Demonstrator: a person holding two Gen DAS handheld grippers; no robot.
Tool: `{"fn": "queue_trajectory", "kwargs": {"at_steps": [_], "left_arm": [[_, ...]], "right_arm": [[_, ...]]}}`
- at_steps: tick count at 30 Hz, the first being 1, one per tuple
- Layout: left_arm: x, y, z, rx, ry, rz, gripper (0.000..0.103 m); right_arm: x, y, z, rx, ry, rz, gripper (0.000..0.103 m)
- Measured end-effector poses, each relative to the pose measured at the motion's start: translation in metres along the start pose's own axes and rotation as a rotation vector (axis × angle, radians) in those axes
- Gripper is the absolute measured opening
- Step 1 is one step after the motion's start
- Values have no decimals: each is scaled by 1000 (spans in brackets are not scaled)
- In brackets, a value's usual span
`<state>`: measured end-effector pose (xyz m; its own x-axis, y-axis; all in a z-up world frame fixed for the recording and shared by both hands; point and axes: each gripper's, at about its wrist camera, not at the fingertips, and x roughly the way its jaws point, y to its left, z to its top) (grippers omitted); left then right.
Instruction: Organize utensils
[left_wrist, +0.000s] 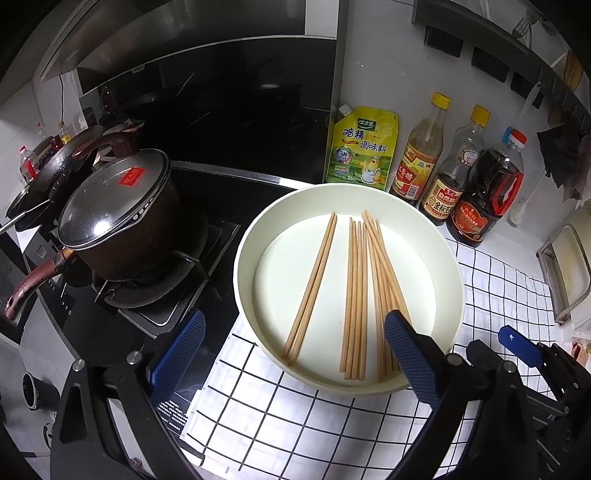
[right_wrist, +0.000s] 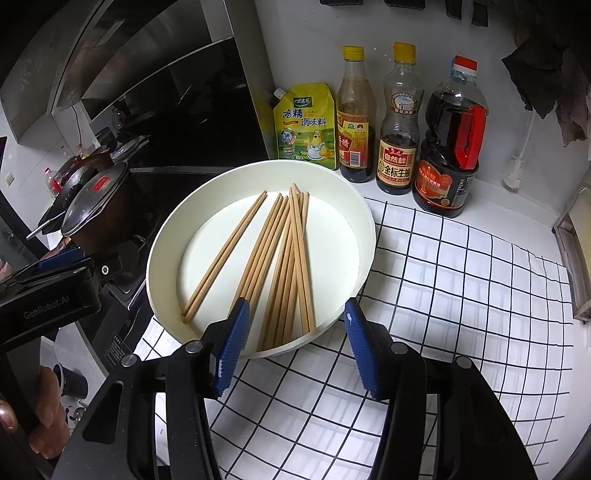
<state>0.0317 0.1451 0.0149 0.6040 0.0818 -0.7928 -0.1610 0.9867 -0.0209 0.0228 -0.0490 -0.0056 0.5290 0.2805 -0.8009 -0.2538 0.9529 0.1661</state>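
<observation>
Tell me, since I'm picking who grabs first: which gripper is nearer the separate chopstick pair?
Left. The left gripper spans the separate chopstick pair's near ends; the right gripper is over the larger bundle beside it.

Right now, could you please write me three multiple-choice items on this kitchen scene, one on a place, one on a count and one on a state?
1. Where do the chopsticks lie?
A. In the white dish
B. On the checked cloth
C. On the stove

2. How many capped bottles stand against the wall beside the yellow pouch?
A. One
B. Three
C. Five

3. What is the state of the left hand-held gripper?
A. Shut on a chopstick
B. Shut on the dish rim
C. Open, holding nothing

Answers:
1 A, since every chopstick rests inside the dish.
2 B, since two yellow-capped bottles and one red-capped bottle stand in a row.
3 C, since its blue pads stand wide apart and press on nothing.
</observation>
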Motion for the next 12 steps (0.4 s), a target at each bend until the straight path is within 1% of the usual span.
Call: {"fn": "queue_trajectory", "kwargs": {"at_steps": [5,9,12], "left_arm": [[-1,-2,-2,10,-1,1,96],[-1,-8,-4,15,-1,1,96],[-1,-25,-6,55,-8,-6,96]], "right_arm": [[0,-1,-2,5,1,2,52],[-4,-9,-8,22,-7,-5,56],[-8,-21,-14,45,-14,-18,58]]}}
